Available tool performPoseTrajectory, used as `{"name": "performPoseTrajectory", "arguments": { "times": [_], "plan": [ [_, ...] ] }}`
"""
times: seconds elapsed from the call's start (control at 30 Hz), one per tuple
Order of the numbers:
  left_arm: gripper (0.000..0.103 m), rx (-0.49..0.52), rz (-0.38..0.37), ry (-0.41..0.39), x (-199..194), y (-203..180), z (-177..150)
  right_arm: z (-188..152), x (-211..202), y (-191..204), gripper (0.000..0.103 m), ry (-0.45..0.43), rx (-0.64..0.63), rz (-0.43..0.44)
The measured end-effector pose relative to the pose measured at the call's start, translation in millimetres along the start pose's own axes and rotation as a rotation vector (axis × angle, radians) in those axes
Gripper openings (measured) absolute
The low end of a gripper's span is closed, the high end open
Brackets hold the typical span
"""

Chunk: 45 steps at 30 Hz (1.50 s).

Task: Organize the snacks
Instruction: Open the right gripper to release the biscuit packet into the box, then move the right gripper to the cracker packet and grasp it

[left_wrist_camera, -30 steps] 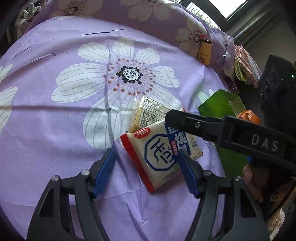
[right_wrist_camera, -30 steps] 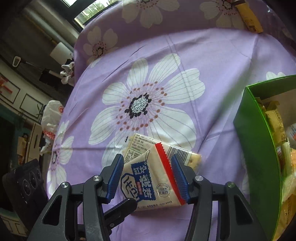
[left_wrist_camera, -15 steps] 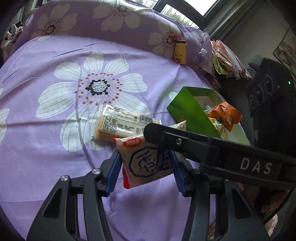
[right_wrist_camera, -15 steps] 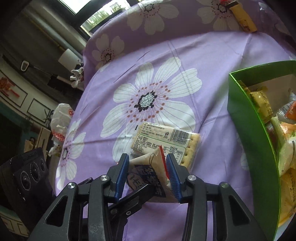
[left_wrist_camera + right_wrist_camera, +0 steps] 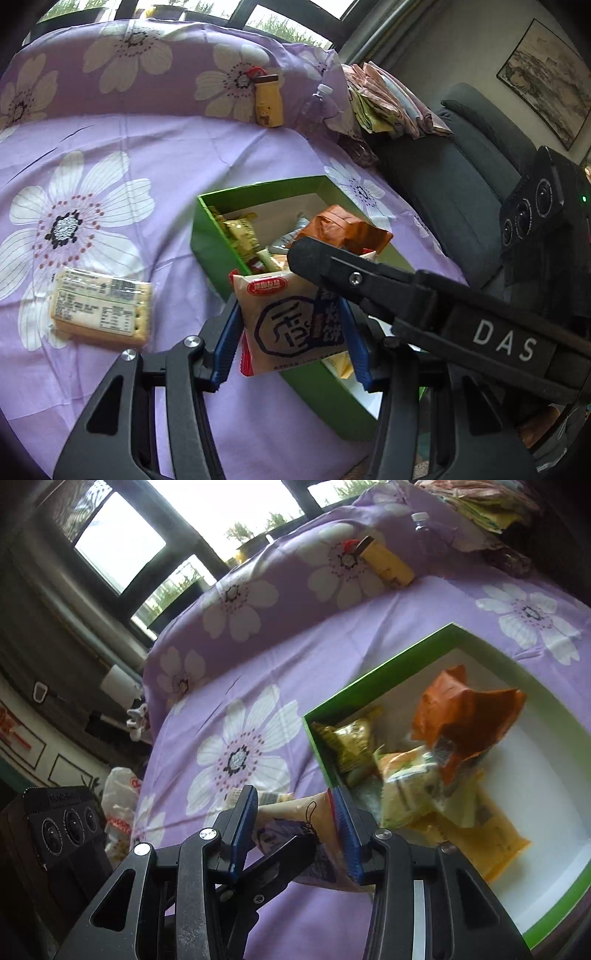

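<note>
Both grippers are shut on one white snack packet [image 5: 284, 325] with a red edge and blue print. My left gripper [image 5: 291, 339] clamps its sides; my right gripper [image 5: 295, 827] clamps it from the other side, and its black arm crosses the left wrist view. The packet [image 5: 295, 823] hangs above the near left wall of the green box [image 5: 207, 240], which holds several snacks, among them an orange bag [image 5: 343, 229]. The box [image 5: 369, 686] lies to the right in the right wrist view. A cracker pack [image 5: 101, 308] lies flat on the purple flowered cloth to the left.
A yellow bottle [image 5: 269, 100] leans against the raised cloth at the back, with a clear plastic bottle [image 5: 314, 107] beside it. Folded cloths [image 5: 391, 99] lie on a dark sofa [image 5: 443, 177] to the right. A black tracker [image 5: 543, 210] sits on my right gripper.
Both grippers have lifted the white packet off the cloth and carried it right, over the green box's edge. The cracker pack stayed on the cloth.
</note>
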State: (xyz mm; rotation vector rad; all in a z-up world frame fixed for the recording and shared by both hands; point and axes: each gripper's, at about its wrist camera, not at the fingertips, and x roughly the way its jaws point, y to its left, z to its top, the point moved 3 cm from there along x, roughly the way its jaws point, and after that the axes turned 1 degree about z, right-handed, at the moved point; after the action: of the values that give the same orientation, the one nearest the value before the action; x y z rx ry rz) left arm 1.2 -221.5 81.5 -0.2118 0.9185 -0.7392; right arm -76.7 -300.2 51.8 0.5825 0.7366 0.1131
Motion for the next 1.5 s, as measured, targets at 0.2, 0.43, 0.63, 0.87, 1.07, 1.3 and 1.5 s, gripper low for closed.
{"name": "performPoseTrajectory", "arguments": {
  "times": [0.2,0.43,0.63,0.87,1.07,1.3,1.5],
  "plan": [
    [0.051,0.049,-0.027,0.036,28,-35,2,8,-21,-41,0.045,-0.045,0.067,-0.06],
    [0.056,0.059,-0.036,0.081,46,-43,1,10,-25,-66,0.047,-0.043,0.131,-0.131],
    [0.079,0.067,-0.038,0.067,34,-36,2,10,-29,-63,0.067,-0.055,0.121,-0.196],
    [0.089,0.044,0.058,-0.007,-13,16,8,12,-37,-26,0.076,-0.124,0.024,-0.19],
    [0.09,-0.024,0.219,-0.05,-49,95,11,6,-17,17,0.079,-0.109,-0.038,-0.06],
    [0.09,-0.138,0.254,-0.06,-61,162,10,-10,45,64,0.08,0.021,-0.106,0.01],
    [0.09,-0.169,0.252,-0.026,-49,181,6,-15,94,68,0.08,0.146,-0.031,0.068]
  ]
}}
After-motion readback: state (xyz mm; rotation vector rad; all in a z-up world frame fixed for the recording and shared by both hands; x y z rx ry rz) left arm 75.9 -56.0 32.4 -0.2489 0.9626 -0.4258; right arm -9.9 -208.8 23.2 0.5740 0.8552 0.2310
